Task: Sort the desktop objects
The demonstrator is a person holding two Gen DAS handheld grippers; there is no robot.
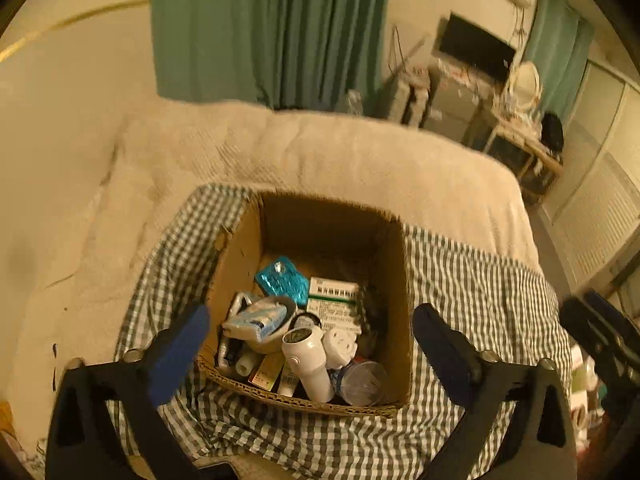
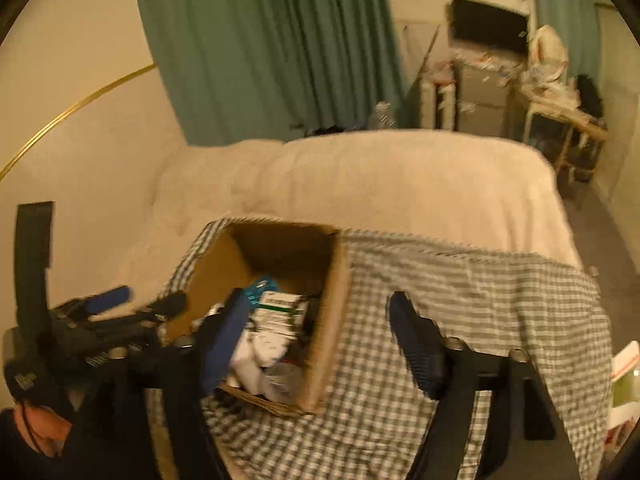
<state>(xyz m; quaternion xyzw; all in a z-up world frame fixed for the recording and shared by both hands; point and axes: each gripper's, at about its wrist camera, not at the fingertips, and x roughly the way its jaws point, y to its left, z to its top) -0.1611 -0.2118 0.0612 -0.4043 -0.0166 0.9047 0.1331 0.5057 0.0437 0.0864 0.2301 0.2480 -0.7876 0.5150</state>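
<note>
An open cardboard box (image 1: 394, 280) stands on a green-and-white checked cloth (image 1: 480, 292) spread over the bed. Inside lie a teal blister pack (image 1: 282, 280), a white-and-green medicine box (image 1: 334, 300), a white torch-shaped device (image 1: 306, 360), a white plug adapter (image 1: 340, 346), a clear round jar (image 1: 364, 382) and a bowl holding a blue-and-white packet (image 1: 260, 320). My left gripper (image 1: 310, 344) hovers over the box, open wide and holding nothing. My right gripper (image 2: 320, 344) is open and empty over the box's right wall (image 2: 334, 320). The left gripper (image 2: 108, 312) also shows at the right wrist view's left side.
A cream blanket (image 1: 320, 152) covers the bed beyond the cloth. Green curtains (image 1: 272, 28) hang behind it. A dark screen (image 1: 476, 50) and a cluttered side table (image 1: 528, 140) stand at the far right. White packages (image 1: 580, 380) lie at the right edge, past the cloth.
</note>
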